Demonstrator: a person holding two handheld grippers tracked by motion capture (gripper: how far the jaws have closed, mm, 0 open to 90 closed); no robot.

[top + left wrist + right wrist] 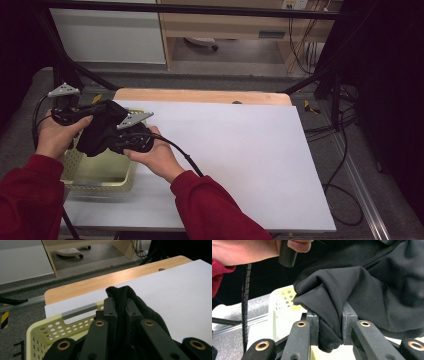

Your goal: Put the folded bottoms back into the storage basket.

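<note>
White tabletop, pale yellow perforated basket at its left edge. Black cloth held bunched above the basket. Left gripper jaws pinch one fold; right gripper jaws clamp another fold of it.

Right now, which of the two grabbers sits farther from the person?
The left gripper, at the basket's far end. The right gripper is nearer the person. Both pinch the black cloth.
</note>
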